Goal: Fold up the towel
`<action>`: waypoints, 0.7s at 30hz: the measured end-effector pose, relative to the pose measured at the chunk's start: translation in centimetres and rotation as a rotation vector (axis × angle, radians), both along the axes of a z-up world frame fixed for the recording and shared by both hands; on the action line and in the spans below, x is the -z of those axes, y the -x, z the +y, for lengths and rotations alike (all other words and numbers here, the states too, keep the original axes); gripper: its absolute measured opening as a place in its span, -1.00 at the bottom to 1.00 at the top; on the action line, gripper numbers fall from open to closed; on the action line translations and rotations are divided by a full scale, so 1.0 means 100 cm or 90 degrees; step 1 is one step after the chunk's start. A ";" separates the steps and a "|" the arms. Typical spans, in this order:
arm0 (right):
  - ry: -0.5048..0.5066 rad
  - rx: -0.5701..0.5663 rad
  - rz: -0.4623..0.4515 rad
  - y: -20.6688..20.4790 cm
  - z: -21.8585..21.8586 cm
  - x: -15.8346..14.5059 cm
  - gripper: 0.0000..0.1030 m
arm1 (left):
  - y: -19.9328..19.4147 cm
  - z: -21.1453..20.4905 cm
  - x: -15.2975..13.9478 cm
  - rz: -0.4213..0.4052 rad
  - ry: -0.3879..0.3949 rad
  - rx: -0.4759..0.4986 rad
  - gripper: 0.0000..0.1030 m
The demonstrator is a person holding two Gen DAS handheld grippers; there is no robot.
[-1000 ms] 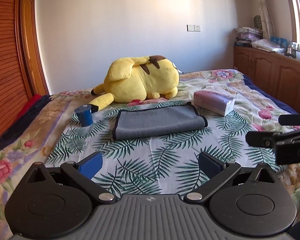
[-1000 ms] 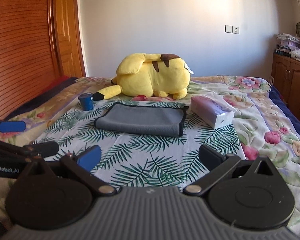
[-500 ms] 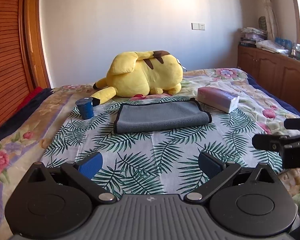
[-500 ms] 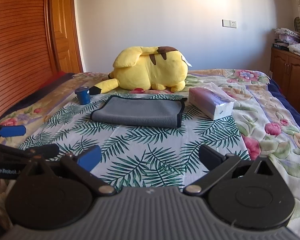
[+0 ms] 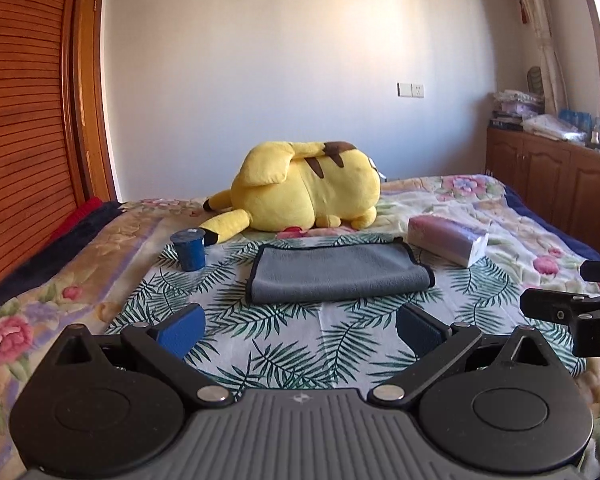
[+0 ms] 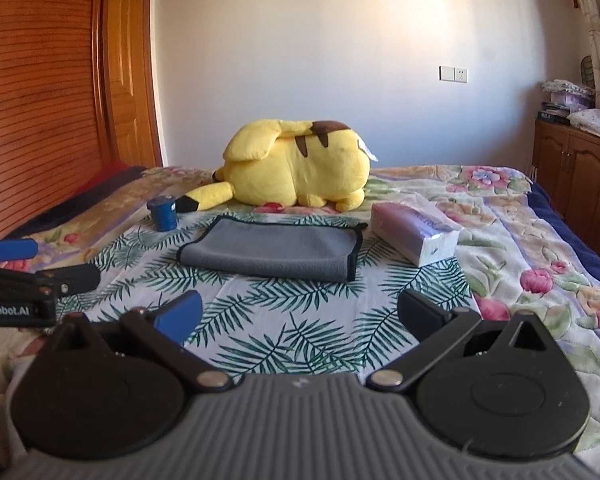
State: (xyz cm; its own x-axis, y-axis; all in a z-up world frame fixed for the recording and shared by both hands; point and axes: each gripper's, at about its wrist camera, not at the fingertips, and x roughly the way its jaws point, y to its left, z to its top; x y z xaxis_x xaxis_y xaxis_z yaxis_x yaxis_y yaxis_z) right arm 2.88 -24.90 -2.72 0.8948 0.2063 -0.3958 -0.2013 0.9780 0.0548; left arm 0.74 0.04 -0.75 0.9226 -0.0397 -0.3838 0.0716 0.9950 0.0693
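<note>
Soft, light and limp by the look of it: a grey towel with a dark bound edge, likely to sag and slide rather than hold a shape, so best pinched at a corner or along the bound edge at either short end, one gripper per corner. Lies in the middle of the frame on the bed, on the palm-leaf cover, already doubled over once with a rounded fold along its near side and the dark edges stacked at the right end. Sits just below the yellow plush toy, between a blue cup at left and a tissue pack at right. Left gripper spread wide and holding nothing, well short of the towel; right gripper likewise wide and holding nothing.
</note>
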 end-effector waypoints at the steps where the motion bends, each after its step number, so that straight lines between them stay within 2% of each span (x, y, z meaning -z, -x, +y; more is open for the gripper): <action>1: -0.002 0.001 -0.005 0.001 -0.001 -0.001 1.00 | 0.000 0.000 -0.001 -0.003 0.000 0.000 1.00; 21: -0.015 0.030 -0.054 0.008 -0.007 -0.007 1.00 | 0.011 0.003 -0.012 -0.046 0.000 -0.006 1.00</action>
State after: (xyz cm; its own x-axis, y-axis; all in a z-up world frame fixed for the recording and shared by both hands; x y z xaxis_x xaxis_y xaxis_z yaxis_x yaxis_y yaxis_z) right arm 2.11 -25.55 -2.04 0.9336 0.1723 -0.3141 -0.1605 0.9850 0.0634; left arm -0.34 0.29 0.40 0.9482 -0.0306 -0.3163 0.0566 0.9957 0.0734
